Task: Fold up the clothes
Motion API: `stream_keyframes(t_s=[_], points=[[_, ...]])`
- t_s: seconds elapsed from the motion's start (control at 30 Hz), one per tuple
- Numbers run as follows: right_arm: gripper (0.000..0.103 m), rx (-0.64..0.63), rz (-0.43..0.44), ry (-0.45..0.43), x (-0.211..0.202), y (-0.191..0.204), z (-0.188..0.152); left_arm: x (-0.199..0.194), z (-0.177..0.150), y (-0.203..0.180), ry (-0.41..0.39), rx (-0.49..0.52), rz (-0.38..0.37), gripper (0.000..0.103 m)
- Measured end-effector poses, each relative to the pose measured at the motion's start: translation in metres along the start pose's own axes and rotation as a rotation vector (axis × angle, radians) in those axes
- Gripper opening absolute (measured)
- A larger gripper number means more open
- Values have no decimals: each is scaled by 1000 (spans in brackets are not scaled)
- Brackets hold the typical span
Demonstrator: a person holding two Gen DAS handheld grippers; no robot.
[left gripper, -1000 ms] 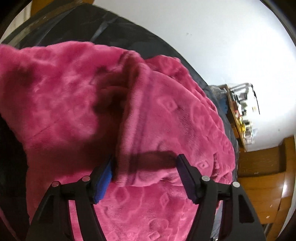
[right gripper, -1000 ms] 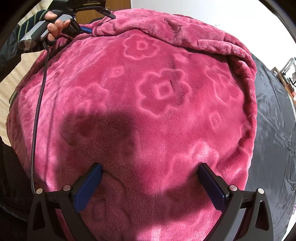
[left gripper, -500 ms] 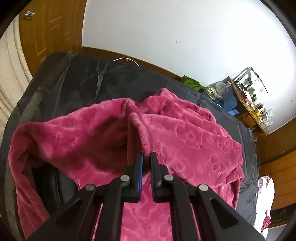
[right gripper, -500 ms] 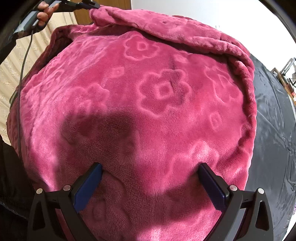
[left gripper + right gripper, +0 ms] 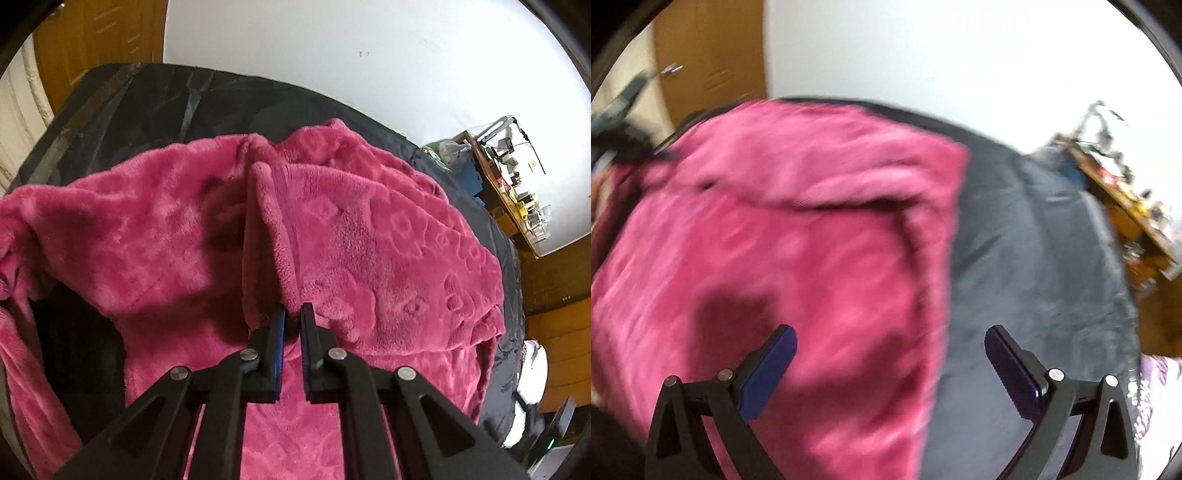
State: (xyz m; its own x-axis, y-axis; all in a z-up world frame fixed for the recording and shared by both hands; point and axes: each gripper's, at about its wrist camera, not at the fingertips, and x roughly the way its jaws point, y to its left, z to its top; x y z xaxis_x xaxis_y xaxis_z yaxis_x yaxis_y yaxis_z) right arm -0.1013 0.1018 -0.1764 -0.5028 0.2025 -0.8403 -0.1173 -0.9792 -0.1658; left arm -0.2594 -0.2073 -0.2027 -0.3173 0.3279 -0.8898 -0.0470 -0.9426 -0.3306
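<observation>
A pink fleece garment (image 5: 369, 240) with an embossed flower pattern lies spread over a dark bed cover (image 5: 155, 107). My left gripper (image 5: 291, 314) is shut on a raised fold of the garment and holds it up above the rest of the cloth. In the right wrist view the garment (image 5: 775, 240) is blurred and fills the left half. My right gripper (image 5: 890, 343) is open and empty, above the garment's right edge and the dark cover (image 5: 1034, 258).
A wooden door (image 5: 92, 44) and a white wall (image 5: 369, 55) stand behind the bed. A cluttered wooden shelf (image 5: 509, 184) is at the right. The other gripper and hand show blurred at the far left of the right wrist view (image 5: 617, 110).
My left gripper closed on a fold of the garment and lifted it. My right gripper pulled back from the cloth, so the bed and room now show; it stays open.
</observation>
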Motion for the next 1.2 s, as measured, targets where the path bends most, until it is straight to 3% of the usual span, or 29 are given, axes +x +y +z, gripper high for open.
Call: stream_keyframes(t_s=[0.17, 0.23, 0.33, 0.43, 0.6, 0.73, 0.8, 0.83, 0.9, 1.0, 1.2], points=[[103, 65, -54, 16, 55, -35, 30, -3, 6, -1, -16, -11, 7, 38], [103, 84, -60, 26, 73, -48, 44, 0, 7, -4, -11, -7, 6, 40], [103, 100, -41, 46, 63, -57, 36, 12, 5, -11, 10, 7, 5, 41], [103, 108, -38, 54, 78, -52, 42, 26, 3, -17, 35, 14, 20, 41], [103, 192, -120, 62, 93, -71, 44, 49, 1, -18, 62, 20, 81, 41], [103, 330, -259, 98, 92, -111, 22, 60, 0, -19, 60, 45, 121, 41], [103, 395, -283, 133, 93, -129, 9, 62, 0, -23, 60, 65, 145, 41], [103, 415, -281, 131, 90, -135, 5, 62, 0, -25, 60, 76, 157, 41], [103, 388, -258, 27, 67, -131, 10, 63, 0, -26, 65, 73, 160, 41], [103, 313, -170, -37, 53, -114, 26, 62, 2, -25, 74, 59, 155, 42], [103, 294, -47, 0, 79, -88, 64, 64, 2, -27, 79, 67, 159, 42]])
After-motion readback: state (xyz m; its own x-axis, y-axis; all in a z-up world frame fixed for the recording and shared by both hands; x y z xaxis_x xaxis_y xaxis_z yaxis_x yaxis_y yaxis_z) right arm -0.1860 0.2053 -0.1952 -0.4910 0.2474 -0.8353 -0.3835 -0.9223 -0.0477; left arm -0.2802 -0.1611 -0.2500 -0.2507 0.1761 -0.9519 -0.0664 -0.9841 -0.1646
